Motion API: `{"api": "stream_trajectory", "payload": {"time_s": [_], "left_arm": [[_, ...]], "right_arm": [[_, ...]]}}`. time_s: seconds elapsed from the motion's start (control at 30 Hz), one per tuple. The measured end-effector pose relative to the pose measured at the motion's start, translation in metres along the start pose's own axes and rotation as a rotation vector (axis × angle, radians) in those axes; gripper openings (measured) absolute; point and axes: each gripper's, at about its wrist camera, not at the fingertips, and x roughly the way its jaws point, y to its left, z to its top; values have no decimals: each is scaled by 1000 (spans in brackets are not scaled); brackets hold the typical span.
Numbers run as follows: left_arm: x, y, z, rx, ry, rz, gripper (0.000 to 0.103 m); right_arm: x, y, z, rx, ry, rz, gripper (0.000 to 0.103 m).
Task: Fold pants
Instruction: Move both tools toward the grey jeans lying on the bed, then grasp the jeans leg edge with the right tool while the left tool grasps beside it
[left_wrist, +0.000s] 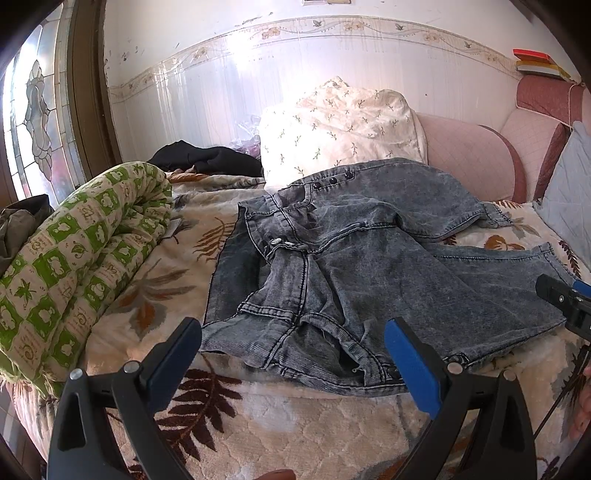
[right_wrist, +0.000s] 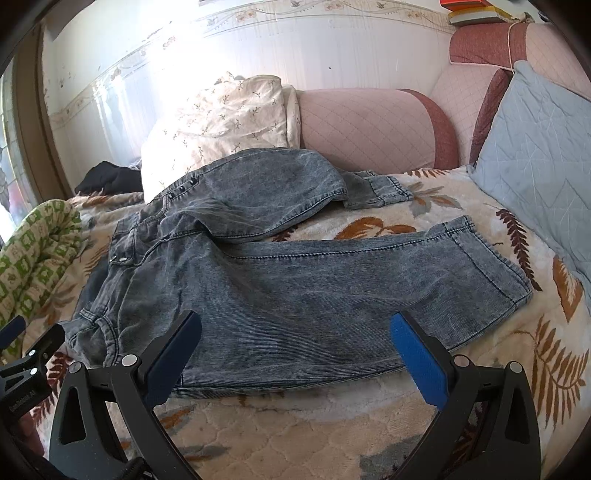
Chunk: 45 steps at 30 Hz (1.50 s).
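Grey acid-wash denim pants (left_wrist: 369, 258) lie spread on a leaf-patterned bed cover (left_wrist: 258, 424), waistband to the left, legs running right. In the right wrist view the pants (right_wrist: 295, 288) show both legs, the far one bunched against a pillow. My left gripper (left_wrist: 295, 343) is open and empty, hovering just in front of the waistband's near edge. My right gripper (right_wrist: 295, 339) is open and empty over the near leg's front edge. The right gripper also shows at the right edge of the left wrist view (left_wrist: 565, 299), and the left gripper at the left edge of the right wrist view (right_wrist: 22, 354).
A rolled green-and-cream quilt (left_wrist: 74, 266) lies left of the pants. A floral white pillow (left_wrist: 340, 129) and a pink headboard (left_wrist: 480, 158) stand behind. A grey-blue cushion (right_wrist: 535, 166) leans at right. A dark garment (left_wrist: 207, 158) lies at the back left.
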Motion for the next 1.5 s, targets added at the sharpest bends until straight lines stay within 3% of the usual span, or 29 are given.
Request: {"api": "stream_trajectory", "payload": {"time_s": [0.3,0.7,0.9,1.17,1.33,1.5], "left_arm": [[16,10,-4,-2,32,6,100],[62,15,3,1,34,34,100],[75,41,14,-86,40,85,100],[102,63,47,-107,-38,220,100],[103,78,50,-177,9,138,100],[108,81,48,-181,28,143,100]], "right_arm": [[2,-15,1,0,-19,-30,103],[16,-93,11,280,3,6,103],[22,-109,11,338,24,18,103],[32,-102,4,327,77,19,103],[35,-96,4,278,69,-13,103],[32,-106,18,287,44,21,103]]}}
